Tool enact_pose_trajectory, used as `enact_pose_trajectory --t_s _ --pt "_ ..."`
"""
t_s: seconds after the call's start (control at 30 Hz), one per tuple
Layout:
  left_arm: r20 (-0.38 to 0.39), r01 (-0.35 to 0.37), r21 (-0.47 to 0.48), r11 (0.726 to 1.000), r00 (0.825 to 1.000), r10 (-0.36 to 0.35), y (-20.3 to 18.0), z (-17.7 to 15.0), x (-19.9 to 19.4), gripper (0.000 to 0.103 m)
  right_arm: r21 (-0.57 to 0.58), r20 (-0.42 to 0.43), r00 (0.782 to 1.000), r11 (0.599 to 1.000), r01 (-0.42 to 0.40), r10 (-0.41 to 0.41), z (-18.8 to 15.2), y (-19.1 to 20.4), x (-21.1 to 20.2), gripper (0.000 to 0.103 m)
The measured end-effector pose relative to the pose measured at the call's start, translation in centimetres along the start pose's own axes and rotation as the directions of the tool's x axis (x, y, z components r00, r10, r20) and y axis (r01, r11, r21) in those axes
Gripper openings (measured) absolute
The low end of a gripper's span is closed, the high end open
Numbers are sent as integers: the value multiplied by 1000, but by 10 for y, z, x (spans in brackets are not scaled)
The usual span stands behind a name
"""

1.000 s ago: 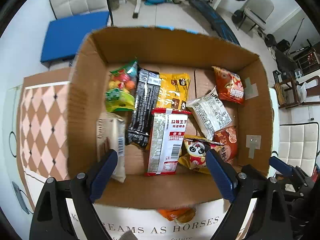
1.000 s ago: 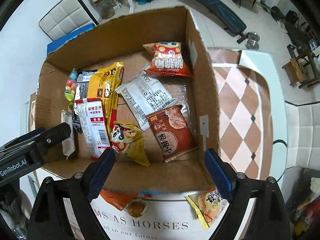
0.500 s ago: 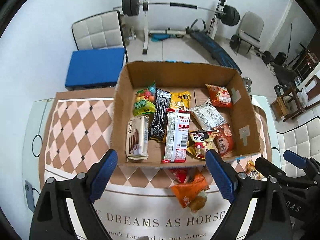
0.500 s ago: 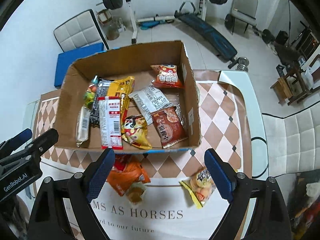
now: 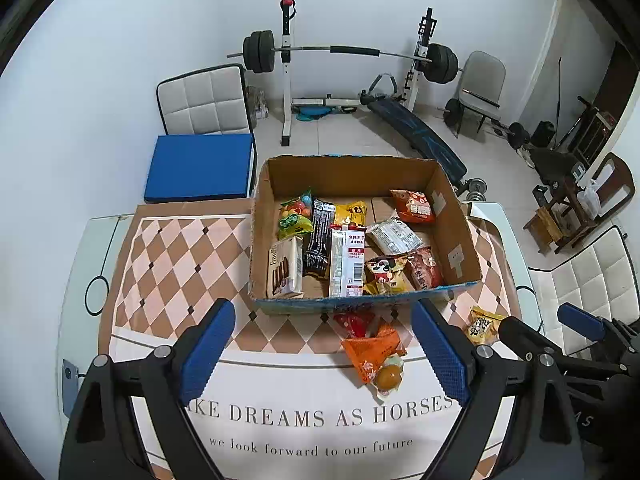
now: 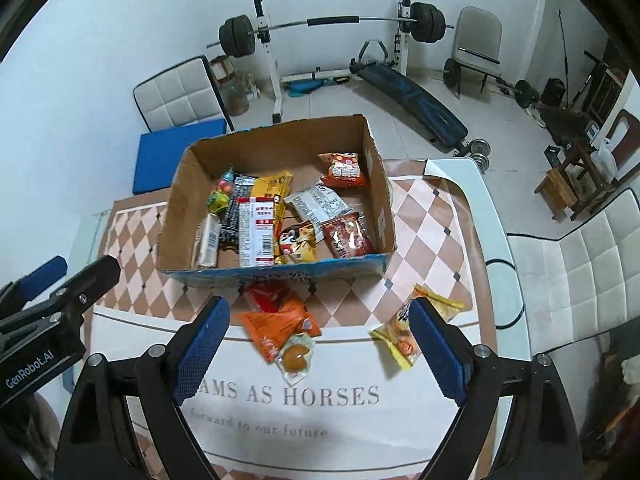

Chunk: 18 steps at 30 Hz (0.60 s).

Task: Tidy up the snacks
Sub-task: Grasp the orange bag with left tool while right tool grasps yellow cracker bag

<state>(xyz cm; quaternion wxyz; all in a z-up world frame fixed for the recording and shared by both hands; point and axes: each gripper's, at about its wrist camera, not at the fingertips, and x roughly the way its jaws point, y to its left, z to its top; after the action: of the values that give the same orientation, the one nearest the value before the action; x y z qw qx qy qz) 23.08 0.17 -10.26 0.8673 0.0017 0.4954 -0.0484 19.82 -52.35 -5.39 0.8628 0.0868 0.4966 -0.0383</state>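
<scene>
An open cardboard box (image 5: 460, 240) (image 6: 176, 216) stands on the table and holds several snack packs. In front of it lie an orange pack (image 5: 372, 350) (image 6: 276, 326), a red pack (image 5: 354, 322) (image 6: 268, 296), a small clear pack with a round yellow snack (image 5: 388, 378) (image 6: 296, 356) and a yellow pack (image 5: 484, 324) (image 6: 400, 340). My left gripper (image 5: 324, 352) is open and empty, above the near table. My right gripper (image 6: 320, 348) is open and empty, above the loose packs; its right finger overlaps the yellow pack.
The table has a checkered cloth (image 5: 180, 256) with a white printed band (image 5: 320, 416). Behind it are a blue mat (image 5: 200, 168), white chairs (image 5: 200, 100), a barbell rack (image 5: 348, 52) and a bench (image 5: 416, 136). A white seat (image 6: 592, 264) stands at the right.
Both grippers have pulled back and up from over the box. The whole box, the loose packs in front and the room have come into view. Both stayed open.
</scene>
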Motion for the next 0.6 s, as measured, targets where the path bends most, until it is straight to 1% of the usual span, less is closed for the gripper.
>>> enact_pose_trajectory --t_s 0.07,0.17,0.2,0.23,0.3,0.43,0.5,0.6 --pt "-2 -3 -3 1000 1000 3 0 -6 -4 90 13 0 1000 1000 -17 17 -8 0 -6 93" --pt "-41 17 -17 1000 999 -18 -1 -16 3 90 46 -27 998 998 -46 48 -18 -8 -6 93" --pt "-68 34 -19 999 997 -35 -3 -20 10 93 58 -40 998 997 -52 54 -21 -12 -3 93" --pt "-90 40 -20 999 995 -42 -5 -24 16 103 71 -54 997 996 -52 55 -25 -16 0 96" --pt "-123 39 -15 999 992 -41 -13 -33 33 103 111 -86 995 993 -48 58 -32 -32 13 96" --pt "-186 18 11 1000 982 -16 -30 -47 75 103 209 -181 981 977 -34 72 -47 -76 51 97" --pt "-221 -8 59 998 975 21 -43 -52 102 103 230 -216 975 973 -9 60 -51 -95 68 97" --pt "-252 -38 146 989 965 74 -58 -57 137 103 239 -275 961 971 27 41 -56 -124 98 97"
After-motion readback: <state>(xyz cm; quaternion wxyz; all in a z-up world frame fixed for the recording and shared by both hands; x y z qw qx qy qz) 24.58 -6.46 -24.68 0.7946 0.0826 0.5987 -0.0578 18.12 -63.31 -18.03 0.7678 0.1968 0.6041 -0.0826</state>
